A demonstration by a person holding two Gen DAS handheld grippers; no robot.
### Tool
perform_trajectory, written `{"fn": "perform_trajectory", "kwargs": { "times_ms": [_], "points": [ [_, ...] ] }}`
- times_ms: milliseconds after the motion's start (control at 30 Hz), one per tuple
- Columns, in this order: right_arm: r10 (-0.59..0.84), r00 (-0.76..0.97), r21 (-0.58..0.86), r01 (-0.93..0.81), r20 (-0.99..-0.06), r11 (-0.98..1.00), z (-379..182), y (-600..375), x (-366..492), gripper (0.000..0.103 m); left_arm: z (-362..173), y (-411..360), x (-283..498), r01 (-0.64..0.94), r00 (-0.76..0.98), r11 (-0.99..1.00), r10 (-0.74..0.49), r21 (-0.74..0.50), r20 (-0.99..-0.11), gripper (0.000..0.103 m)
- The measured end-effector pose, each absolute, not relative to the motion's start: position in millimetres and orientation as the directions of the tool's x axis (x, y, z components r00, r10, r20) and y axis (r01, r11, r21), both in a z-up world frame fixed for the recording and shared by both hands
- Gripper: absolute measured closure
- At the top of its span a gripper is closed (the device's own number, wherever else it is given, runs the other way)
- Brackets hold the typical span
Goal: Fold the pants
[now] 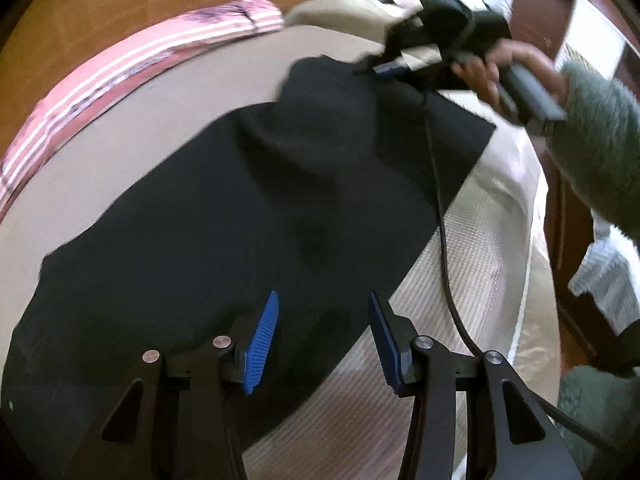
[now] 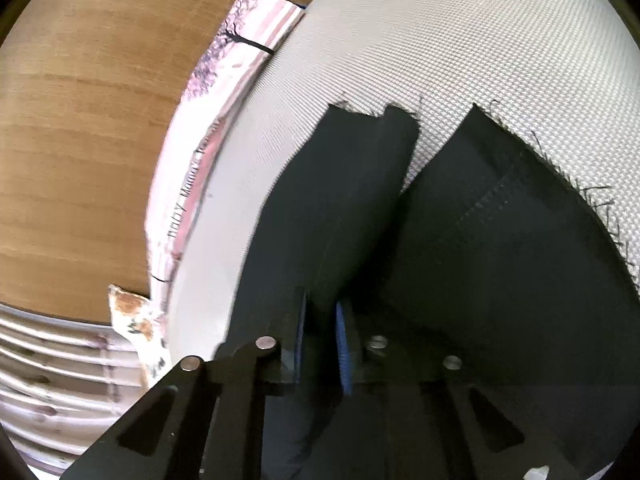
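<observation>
Black pants (image 1: 248, 208) lie spread on a cream mattress (image 1: 496, 216). My left gripper (image 1: 322, 320) is open just above the near edge of the pants, with nothing between its blue pads (image 1: 262, 344). My right gripper (image 1: 394, 68) shows at the far end of the pants, held by a hand, and it pinches the fabric there. In the right wrist view the right gripper (image 2: 320, 332) is shut on a fold of the pants (image 2: 332, 216); two frayed leg ends (image 2: 492, 184) lie ahead on the mattress (image 2: 440, 48).
A pink striped cushion (image 1: 132, 68) runs along the mattress's far left edge, also in the right wrist view (image 2: 236, 92). A wooden floor (image 2: 80, 140) lies beyond. A black cable (image 1: 442, 240) crosses the mattress. A green sleeve (image 1: 600, 148) is at right. Wooden furniture (image 1: 540, 0) stands behind.
</observation>
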State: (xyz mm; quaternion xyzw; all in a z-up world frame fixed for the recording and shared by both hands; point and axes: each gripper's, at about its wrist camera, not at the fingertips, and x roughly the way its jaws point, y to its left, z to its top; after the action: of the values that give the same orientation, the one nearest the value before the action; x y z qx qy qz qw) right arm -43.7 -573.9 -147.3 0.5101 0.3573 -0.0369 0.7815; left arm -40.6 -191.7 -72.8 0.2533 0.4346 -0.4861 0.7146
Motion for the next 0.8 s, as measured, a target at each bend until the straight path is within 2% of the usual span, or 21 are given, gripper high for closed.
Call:
{"fn": "perform_trajectory", "kwargs": {
  "times_ms": [300, 333, 400, 500, 567, 600, 800],
  "points": [
    [0.345, 0.745, 0.781, 0.362, -0.570, 0.510, -103, -559, -1, 0.094, -91, -209, -36, 0.909, 0.193, 0.417, -0.442, -0.010, -0.876, 0.057],
    [0.357, 0.743, 0.784, 0.350, -0.566, 0.513, -98, -555, 11, 0.093, -92, -208, -34, 0.906, 0.184, 0.423, -0.449, -0.027, -0.874, 0.059],
    [0.385, 0.735, 0.787, 0.322, -0.558, 0.527, -91, -544, 35, 0.093, -91, -205, -26, 0.895, 0.178, 0.444, -0.446, -0.044, -0.877, 0.079],
    [0.428, 0.721, 0.789, 0.269, -0.545, 0.553, -81, -522, 79, 0.089, -91, -197, -9, 0.862, 0.159, 0.495, -0.468, -0.109, -0.870, 0.084],
    [0.435, 0.719, 0.784, 0.247, -0.542, 0.569, -77, -514, 94, 0.071, -92, -193, -3, 0.844, 0.150, 0.519, -0.474, -0.138, -0.867, 0.086],
    [0.423, 0.722, 0.775, 0.245, -0.547, 0.583, -75, -511, 97, 0.068, -91, -190, -1, 0.837, 0.149, 0.527, -0.481, -0.149, -0.864, 0.086],
    [0.375, 0.713, 0.724, 0.268, -0.593, 0.636, -82, -524, 87, 0.066, -95, -179, 8, 0.792, 0.122, 0.562, -0.529, -0.239, -0.840, 0.086]
  ]
}}
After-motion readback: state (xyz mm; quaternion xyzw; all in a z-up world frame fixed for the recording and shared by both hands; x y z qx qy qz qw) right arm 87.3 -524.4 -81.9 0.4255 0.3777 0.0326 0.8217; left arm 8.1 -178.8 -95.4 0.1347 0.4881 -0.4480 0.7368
